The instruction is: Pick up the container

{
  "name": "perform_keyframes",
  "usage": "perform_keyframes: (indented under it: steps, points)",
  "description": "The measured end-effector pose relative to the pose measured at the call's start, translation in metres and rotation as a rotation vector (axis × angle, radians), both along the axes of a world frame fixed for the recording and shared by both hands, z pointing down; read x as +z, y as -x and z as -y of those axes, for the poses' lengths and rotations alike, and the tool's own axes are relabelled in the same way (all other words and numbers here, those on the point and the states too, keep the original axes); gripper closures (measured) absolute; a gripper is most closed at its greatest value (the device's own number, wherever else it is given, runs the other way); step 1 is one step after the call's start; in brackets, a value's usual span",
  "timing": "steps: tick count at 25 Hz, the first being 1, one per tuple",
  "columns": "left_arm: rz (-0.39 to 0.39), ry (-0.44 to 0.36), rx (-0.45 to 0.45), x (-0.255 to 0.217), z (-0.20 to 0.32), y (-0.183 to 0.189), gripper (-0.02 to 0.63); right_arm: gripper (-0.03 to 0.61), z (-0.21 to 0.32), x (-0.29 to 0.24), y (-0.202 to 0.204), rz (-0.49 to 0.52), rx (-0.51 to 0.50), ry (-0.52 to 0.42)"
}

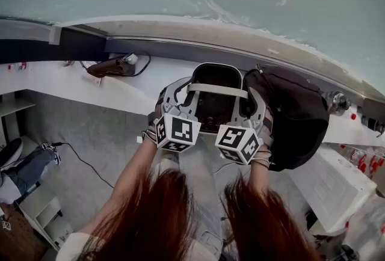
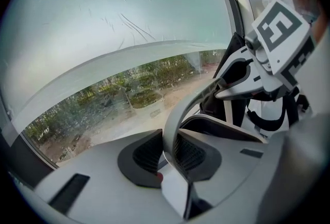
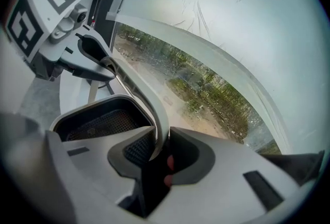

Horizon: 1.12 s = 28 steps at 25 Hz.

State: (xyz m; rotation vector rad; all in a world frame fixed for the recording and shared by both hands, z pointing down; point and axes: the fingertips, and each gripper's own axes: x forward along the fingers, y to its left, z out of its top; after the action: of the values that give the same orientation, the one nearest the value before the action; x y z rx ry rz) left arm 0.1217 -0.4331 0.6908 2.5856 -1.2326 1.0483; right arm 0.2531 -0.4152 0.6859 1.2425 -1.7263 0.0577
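Observation:
The container [image 1: 215,66] is a dark tub with a pale rim, a pale bar across its top and mesh inside. It is at the white ledge [image 1: 72,82] below the window, between both grippers. My left gripper [image 1: 174,96] holds its left side and my right gripper [image 1: 252,103] its right side. In the left gripper view the container's pale rim [image 2: 175,114] runs between the dark pads [image 2: 147,156] of my left gripper [image 2: 167,153], pinched. In the right gripper view the container's rim [image 3: 157,114] sits pinched in my right gripper [image 3: 160,148], beside the mesh inside [image 3: 98,124].
A black bag [image 1: 298,115] leans against the container's right side. A brown device with a cable [image 1: 111,66] lies on the ledge at left. A white box [image 1: 334,184] stands lower right. A cable [image 1: 84,160] trails over the grey floor at left.

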Motion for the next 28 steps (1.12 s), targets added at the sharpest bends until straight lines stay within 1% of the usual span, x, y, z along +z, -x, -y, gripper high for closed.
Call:
perform_keyframes:
  steps: [5,9,15,22,28]
  points:
    - [0.002,-0.015,-0.005,-0.002,-0.002,0.000,0.552,0.488,-0.001,0.002,-0.001,0.004,0.008,-0.018]
    - [0.007,-0.017,0.001,-0.003,-0.006,0.001,0.553,0.495,-0.005,-0.001,0.000,0.025,0.022,-0.002]
    - [0.024,-0.015,0.011,-0.005,-0.015,0.001,0.554,0.502,-0.014,-0.004,0.000,0.053,0.031,-0.003]
    - [0.047,-0.005,0.031,-0.006,-0.024,0.001,0.552,0.503,-0.024,-0.005,0.000,0.034,0.016,-0.008]
    - [0.057,-0.013,0.045,-0.011,-0.027,0.002,0.552,0.503,-0.025,-0.014,0.004,0.013,0.012,-0.016]
